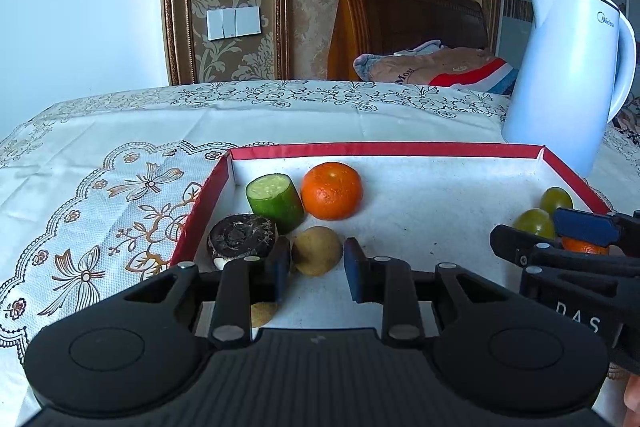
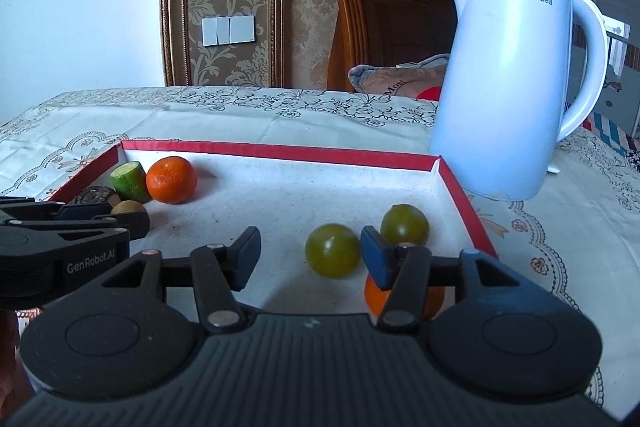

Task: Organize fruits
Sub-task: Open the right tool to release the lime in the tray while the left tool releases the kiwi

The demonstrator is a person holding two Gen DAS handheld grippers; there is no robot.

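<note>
We have the worktop (image 2: 240, 119) under its lace cloth, and on it a white kettle (image 2: 508, 87) stands just beyond the tray's far right corner, clear of our reach. The red-rimmed tray (image 2: 280, 149) seems to serve as the sorting ground. In its left corner we see an orange (image 1: 331, 190), a cucumber piece (image 1: 275, 202), a dark round item (image 1: 242, 235) and a brownish fruit (image 1: 317, 250) bunched together. At the right side sit two green fruits (image 2: 333, 255) and a second orange (image 2: 376, 297), likely a separate group. Our left tool (image 1: 316, 273) hangs open, the brownish fruit just ahead of its fingers. Our right tool (image 2: 310, 253) is open too, holding nothing, with one green fruit between its fingers.
</note>
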